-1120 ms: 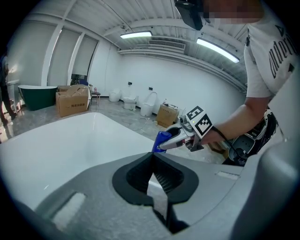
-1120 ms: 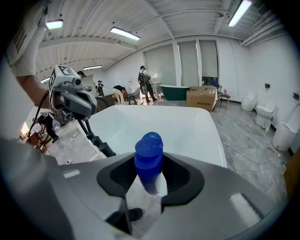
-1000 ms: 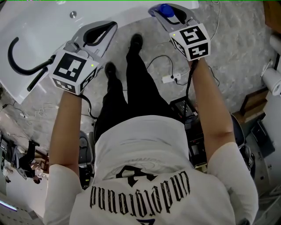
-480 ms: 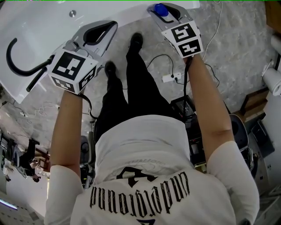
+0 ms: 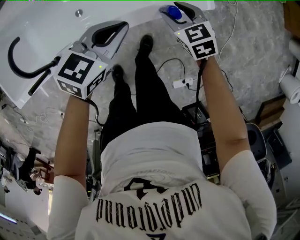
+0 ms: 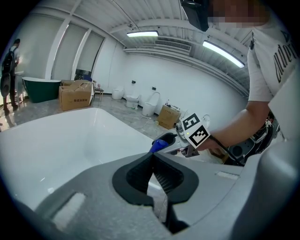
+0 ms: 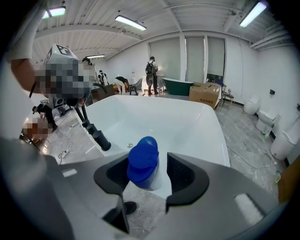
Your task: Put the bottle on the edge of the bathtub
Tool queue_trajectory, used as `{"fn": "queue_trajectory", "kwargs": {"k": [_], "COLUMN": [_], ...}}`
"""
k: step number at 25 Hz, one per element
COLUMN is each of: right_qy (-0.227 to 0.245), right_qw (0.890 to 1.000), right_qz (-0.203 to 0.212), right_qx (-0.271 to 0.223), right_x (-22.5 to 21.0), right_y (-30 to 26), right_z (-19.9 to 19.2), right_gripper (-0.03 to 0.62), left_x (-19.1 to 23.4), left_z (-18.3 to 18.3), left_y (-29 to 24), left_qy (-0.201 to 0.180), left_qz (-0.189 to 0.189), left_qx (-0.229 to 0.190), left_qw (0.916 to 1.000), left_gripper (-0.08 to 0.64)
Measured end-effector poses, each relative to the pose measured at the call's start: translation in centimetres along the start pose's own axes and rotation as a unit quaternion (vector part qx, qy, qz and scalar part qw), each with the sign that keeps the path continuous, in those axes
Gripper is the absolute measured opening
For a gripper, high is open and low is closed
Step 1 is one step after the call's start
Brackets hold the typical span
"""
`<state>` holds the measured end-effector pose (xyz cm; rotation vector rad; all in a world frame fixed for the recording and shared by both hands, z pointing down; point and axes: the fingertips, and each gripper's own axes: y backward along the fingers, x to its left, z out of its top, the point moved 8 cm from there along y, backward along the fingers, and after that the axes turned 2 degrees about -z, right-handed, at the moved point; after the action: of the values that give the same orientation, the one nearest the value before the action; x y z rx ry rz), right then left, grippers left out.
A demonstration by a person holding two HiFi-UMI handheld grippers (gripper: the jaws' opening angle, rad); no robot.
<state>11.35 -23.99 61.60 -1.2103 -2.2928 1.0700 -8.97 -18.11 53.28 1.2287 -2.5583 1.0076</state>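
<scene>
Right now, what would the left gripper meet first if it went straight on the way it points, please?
Most likely the tub rim just beyond its shut jaws; the bottle stands slightly right of that line, though depth is unclear.

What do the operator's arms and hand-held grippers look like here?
The left hand-held gripper and right hand-held gripper are grey shells with black-padded jaws, each carrying a white cube of black square markers. Black cables trail from them. Arms bare below white T-shirt sleeves. The right jaws have just been opening, the bottle between them.
</scene>
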Motion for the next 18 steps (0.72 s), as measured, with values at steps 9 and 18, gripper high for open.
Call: {"fn": "queue_trajectory", "kwargs": {"k": [9,18], "right_qy": [-0.002,-0.001], "right_qw": [1.0,0.997], "right_qz": [-0.014,-0.056], "right_qx": [-0.015,-0.044], "right_x": [-0.1,-0.6], "right_y": [2.1,7.5], "right_z": [0.8,2.4], "right_gripper": [0.225,0.225], "left_x": [-1.2,-4.2], "left_z": [0.6,3.2], "left_y": [1.2,3.7], "left_qy": [-0.011,-0.04], "left_qz": [0.001,0.005], "left_qx": [-0.007,-0.024], "left_qw": [0.9999,0.9989], "left_gripper": [0.008,0.008]}}
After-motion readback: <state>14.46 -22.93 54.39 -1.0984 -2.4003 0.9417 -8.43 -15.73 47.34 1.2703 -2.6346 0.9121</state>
